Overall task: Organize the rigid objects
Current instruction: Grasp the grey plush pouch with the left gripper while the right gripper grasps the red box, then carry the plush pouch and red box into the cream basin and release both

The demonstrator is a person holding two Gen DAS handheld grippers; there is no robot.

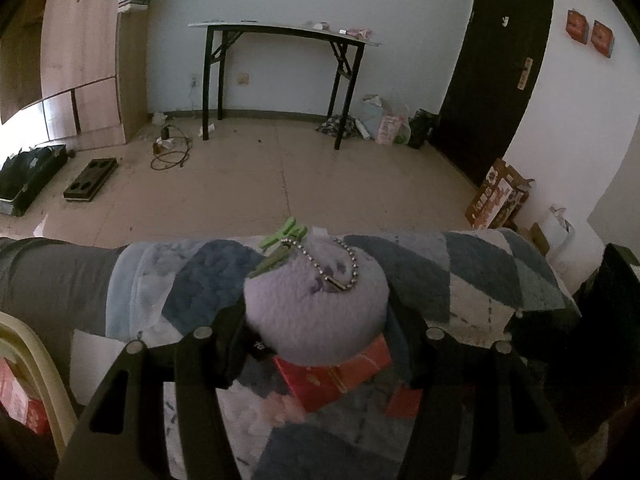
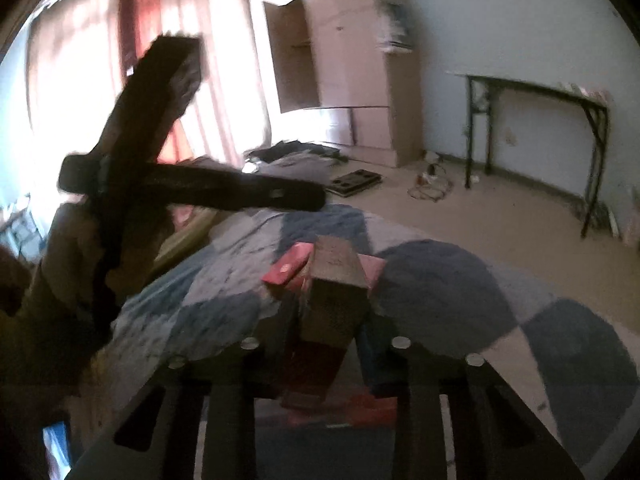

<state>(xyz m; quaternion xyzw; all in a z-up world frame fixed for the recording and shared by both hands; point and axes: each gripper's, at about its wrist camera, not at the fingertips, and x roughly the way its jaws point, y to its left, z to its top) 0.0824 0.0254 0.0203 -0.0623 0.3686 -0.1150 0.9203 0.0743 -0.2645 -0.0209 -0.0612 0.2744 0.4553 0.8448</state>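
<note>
Now the left tool (image 1: 316,320) clamps a purple plush (image 1: 316,308), while the right tool (image 2: 328,320) grips a brown box (image 2: 334,288).

No legible text: print on the cardboard box (image 1: 496,196), red wall plaques (image 1: 590,32), door sticker (image 1: 525,73) too small.

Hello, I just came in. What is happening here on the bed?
A person holds a gripper in each hand over a patchwork blanket. The left gripper is closed on a purple plush toy with a bead chain and a green clip, above a red box. The right gripper is closed on a brown box, with red packets lying behind it.
</note>
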